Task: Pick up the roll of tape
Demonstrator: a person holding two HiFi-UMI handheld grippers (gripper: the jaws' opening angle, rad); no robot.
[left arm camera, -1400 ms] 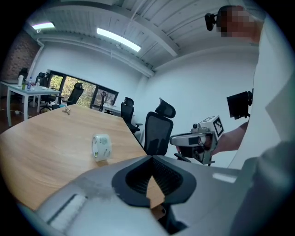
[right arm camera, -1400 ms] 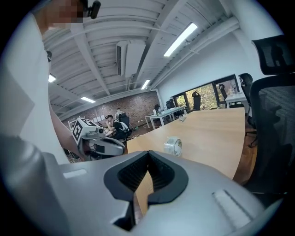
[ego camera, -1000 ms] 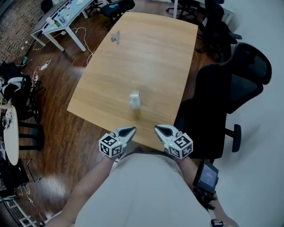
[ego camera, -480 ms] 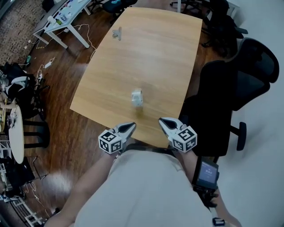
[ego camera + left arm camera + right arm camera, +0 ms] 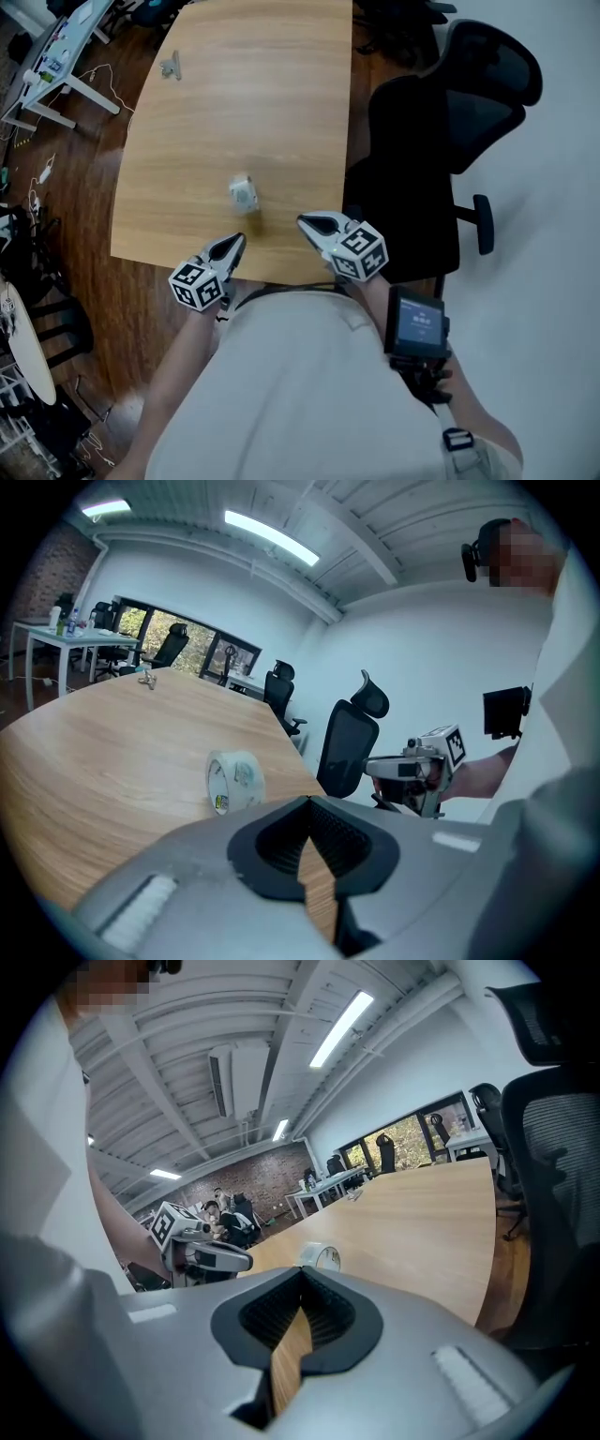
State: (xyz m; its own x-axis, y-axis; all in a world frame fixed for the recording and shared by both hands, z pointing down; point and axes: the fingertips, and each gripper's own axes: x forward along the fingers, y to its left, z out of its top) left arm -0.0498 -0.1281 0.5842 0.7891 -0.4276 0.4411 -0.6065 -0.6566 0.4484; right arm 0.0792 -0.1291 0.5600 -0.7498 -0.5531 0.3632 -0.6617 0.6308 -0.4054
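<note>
A roll of clear tape (image 5: 243, 193) stands on edge on the wooden table (image 5: 281, 112), near its front edge. My left gripper (image 5: 236, 240) hovers at the table edge just short of the roll, jaws shut and empty. My right gripper (image 5: 304, 221) is over the edge to the right of the roll, also shut with nothing held. In the left gripper view the tape roll (image 5: 234, 782) sits ahead and slightly left of the closed jaws, with the right gripper (image 5: 417, 771) off to the right. The right gripper view shows the roll (image 5: 322, 1256) just past its jaws and the left gripper (image 5: 202, 1241) at the left.
A black office chair (image 5: 450, 122) stands close against the table's right side. A small metal object (image 5: 170, 67) lies at the table's far left. White desks (image 5: 52, 61) and cables are on the wood floor at the left. A screen device (image 5: 417, 323) is strapped to the right forearm.
Both grippers have moved forward to the table's front edge, closer to the tape roll. The head view has shifted, so the table now sits further left. Both jaws have stayed shut.
</note>
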